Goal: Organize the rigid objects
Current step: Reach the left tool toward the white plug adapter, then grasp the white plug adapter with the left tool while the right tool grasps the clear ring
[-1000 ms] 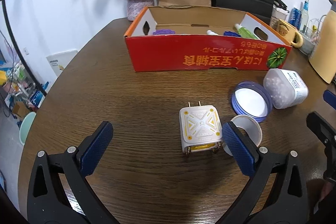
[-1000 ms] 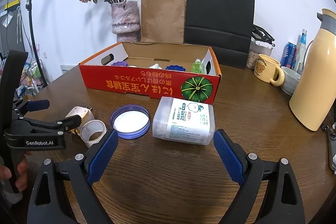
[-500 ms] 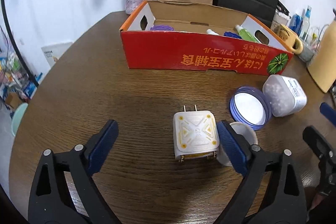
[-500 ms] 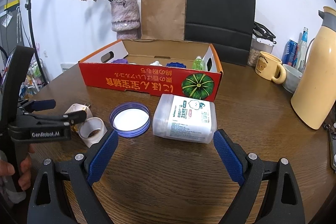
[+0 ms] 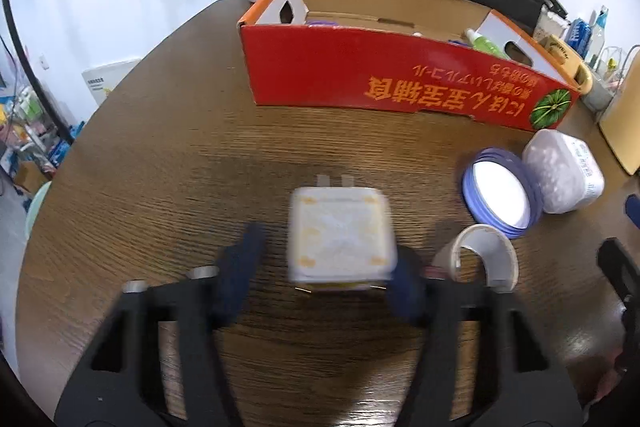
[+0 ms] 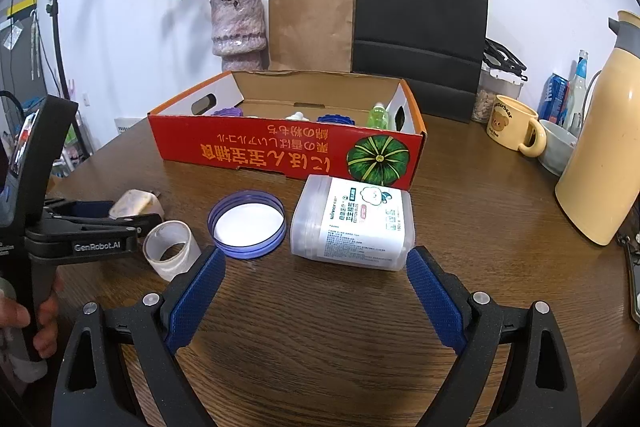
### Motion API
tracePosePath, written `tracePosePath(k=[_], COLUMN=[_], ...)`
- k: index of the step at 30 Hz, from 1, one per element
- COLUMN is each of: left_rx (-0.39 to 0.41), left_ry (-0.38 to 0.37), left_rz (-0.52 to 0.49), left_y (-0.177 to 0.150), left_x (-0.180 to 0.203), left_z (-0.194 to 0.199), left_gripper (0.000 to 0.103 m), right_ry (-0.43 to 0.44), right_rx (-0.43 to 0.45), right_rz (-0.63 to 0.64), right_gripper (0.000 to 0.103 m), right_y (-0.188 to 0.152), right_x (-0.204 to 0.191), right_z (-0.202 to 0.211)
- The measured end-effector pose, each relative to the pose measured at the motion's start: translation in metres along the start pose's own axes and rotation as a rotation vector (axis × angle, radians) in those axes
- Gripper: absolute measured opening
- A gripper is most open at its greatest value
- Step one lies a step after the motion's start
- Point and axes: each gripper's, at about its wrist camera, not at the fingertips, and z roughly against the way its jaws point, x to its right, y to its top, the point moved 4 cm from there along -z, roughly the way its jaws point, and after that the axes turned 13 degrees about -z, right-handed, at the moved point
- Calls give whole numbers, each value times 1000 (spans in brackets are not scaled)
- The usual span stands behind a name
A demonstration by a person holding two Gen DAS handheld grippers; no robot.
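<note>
Four loose items left out on the round dark wooden bench (image 6: 460,195), beside a long red cardboard box (image 6: 280,151) already holding a purple piece, a white piece, a blue cap and a green bottle along its far side. Judged from that, roughly half sorted, with the front row not yet boxed. Nearest the box's pumpkin-printed corner, a clear rectangular cotton-swab container (image 6: 354,223) lying on its side, between and beyond the blue pads of the right tool (image 6: 316,289), spread wide and holding nothing. Just left of it, a purple-rimmed round lid (image 6: 247,225) lying flat, apart from the container in the right view. Then a white square plug adapter with yellow corner marks (image 5: 342,237), prongs pointing toward the box, bracketed by the left tool (image 5: 326,277): right pad looks against its side, left pad a little off, so narrowed but not visibly clamped; blurred, hard to tell more. Smallest, a white tape roll (image 5: 482,257) just beside the adapter, touching the lid's near edge in the left view.
</note>
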Motion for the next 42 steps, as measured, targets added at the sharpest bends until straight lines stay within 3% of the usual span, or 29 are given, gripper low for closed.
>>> tracePosePath(k=[22,42], left_rx=[98,136], left_ry=[-46,-18], left_rz=[-21,5], left_y=[5,-5], left_x=[-4,-46], left_z=[25,37], left_gripper=[35,35], right_ry=[-14,36], right_rx=[-21,-186], right_rz=[41,122], right_gripper=[95,95], right_y=[-8,-26], right_x=[-22,-93], right_z=[-3,-42])
